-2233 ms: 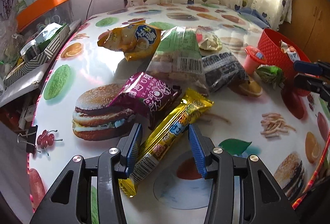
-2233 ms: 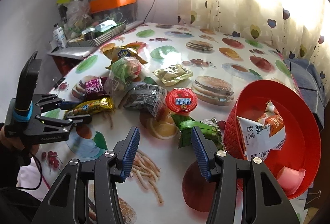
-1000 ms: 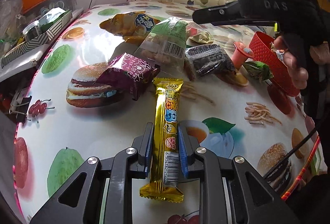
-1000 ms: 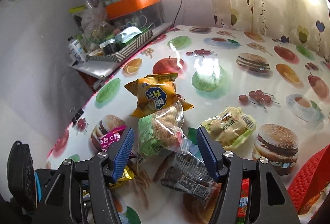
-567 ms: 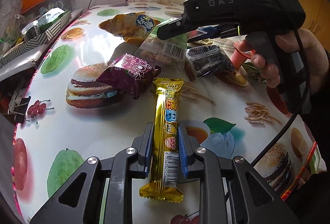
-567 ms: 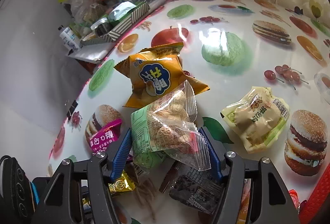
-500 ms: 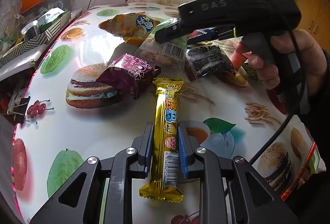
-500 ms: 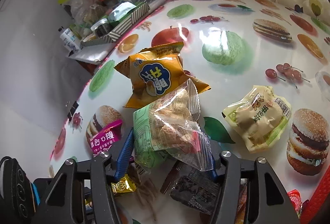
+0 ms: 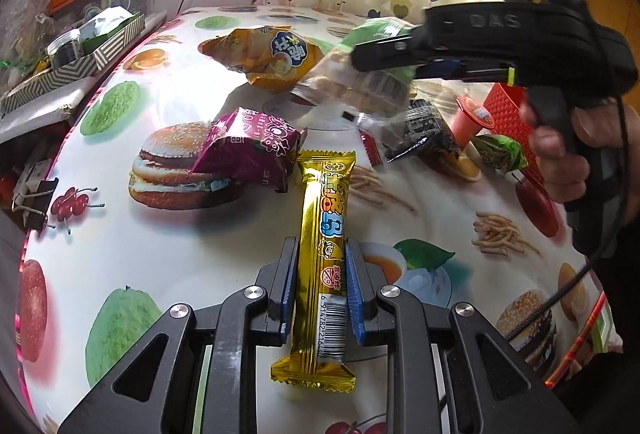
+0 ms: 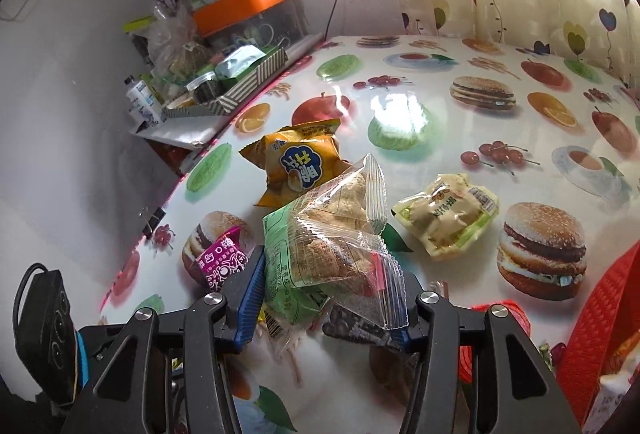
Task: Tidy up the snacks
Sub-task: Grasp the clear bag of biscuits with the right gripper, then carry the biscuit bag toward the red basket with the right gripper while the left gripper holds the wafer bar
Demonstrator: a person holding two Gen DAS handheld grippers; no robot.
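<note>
My left gripper (image 9: 320,250) is shut on a gold snack bar (image 9: 326,202) that lies lengthwise between the blue pads, low over the table. My right gripper (image 10: 330,274) has its jaws closing around a clear-and-green bag of biscuits (image 10: 332,234); both pads press its sides. In the left wrist view that bag (image 9: 352,86) hangs blurred above the other snacks, under the right gripper (image 9: 384,62), which a hand holds. The red basket (image 10: 600,298) stands at the right and holds a white-and-orange packet.
On the food-print tablecloth lie a yellow chip bag (image 10: 304,162), a purple pack (image 9: 248,150), a pale yellow pack (image 10: 448,214), a black pack (image 9: 424,126), a red-lidded cup (image 9: 472,114) and a green pack (image 9: 500,152). A striped tray (image 10: 232,90) borders the table's left edge.
My left gripper closed on the gold bar and has held it still since. My right gripper came from beside the basket to the biscuit bag, narrowed its jaws onto it and raised it.
</note>
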